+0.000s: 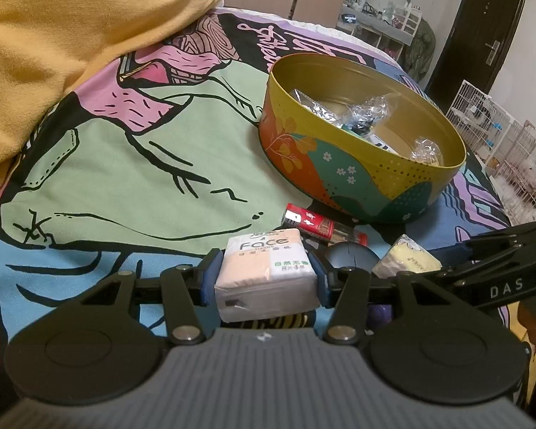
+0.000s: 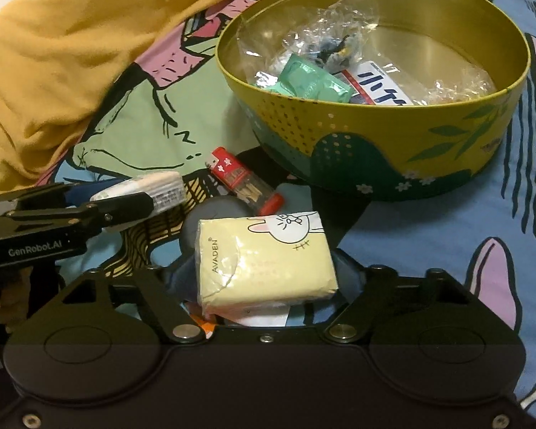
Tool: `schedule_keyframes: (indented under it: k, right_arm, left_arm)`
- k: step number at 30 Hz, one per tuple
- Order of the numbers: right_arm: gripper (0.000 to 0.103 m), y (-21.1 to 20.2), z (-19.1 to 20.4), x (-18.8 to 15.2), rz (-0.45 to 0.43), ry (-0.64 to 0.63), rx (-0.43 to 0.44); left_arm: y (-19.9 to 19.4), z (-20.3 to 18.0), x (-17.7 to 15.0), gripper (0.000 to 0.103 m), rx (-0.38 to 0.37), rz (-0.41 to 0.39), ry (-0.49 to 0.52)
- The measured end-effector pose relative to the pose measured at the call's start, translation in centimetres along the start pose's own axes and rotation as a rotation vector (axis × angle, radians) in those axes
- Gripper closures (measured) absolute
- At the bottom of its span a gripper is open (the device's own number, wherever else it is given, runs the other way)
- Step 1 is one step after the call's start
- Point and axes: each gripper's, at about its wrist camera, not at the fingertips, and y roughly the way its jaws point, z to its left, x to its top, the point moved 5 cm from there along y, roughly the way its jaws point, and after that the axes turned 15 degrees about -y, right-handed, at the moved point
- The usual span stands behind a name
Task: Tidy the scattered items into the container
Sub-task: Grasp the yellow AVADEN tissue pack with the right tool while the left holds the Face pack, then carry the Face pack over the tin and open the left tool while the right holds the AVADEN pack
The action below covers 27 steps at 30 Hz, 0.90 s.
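On the cartoon bedspread [image 1: 132, 164] (yellow blanket [image 1: 71, 28] behind) — left jaws clamp tissue pack [image 1: 264, 271]; right's, unclear.

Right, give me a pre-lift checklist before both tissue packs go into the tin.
1. Left hand-held gripper clamped on the Face tissue pack: ok, pads press both sides.
2. Right hand-held gripper gripping the yellow tissue pack: cannot tell; the pack sits between the fingers, pad contact hidden.
3. Tin open, with room: ok, no lid; bare floor shows beside the wrappers.
4. Tin upright on the bedspread: ok.
5. Path to the tin: not ok; the red lighter lies in between, so lift over it.
6. Grippers apart: ok, though close side by side.
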Motion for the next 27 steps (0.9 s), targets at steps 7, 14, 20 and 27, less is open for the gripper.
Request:
schedule_keyframes:
  k: [7, 14, 20, 27]
  right_arm:
    - [0.035, -2.5, 0.0, -0.8, -0.024, 0.019, -0.061]
    - [0.035, -7.3, -1.0, -2.0, -0.085, 0.057, -0.113]
    - [0.035, -10.4, -3.1, -3.4, -0.130, 0.101, -0.225]
    - [0.035, -11.2, -5.2, -5.1, -0.177, 0.182, -0.260]
  left_arm:
    - [-0.1, 0.1, 0.0, 0.048, -0.003, -0.004, -0.005]
    - [-0.1, 0.0, 0.0, 0.048, 0.000, -0.005, 0.004]
    - [-0.3, 0.1, 0.1, 0.048, 0.002, -0.005, -0.011]
    - [-0.8, 0.1, 0.5, 0.048, 0.012, -0.016, -0.012]
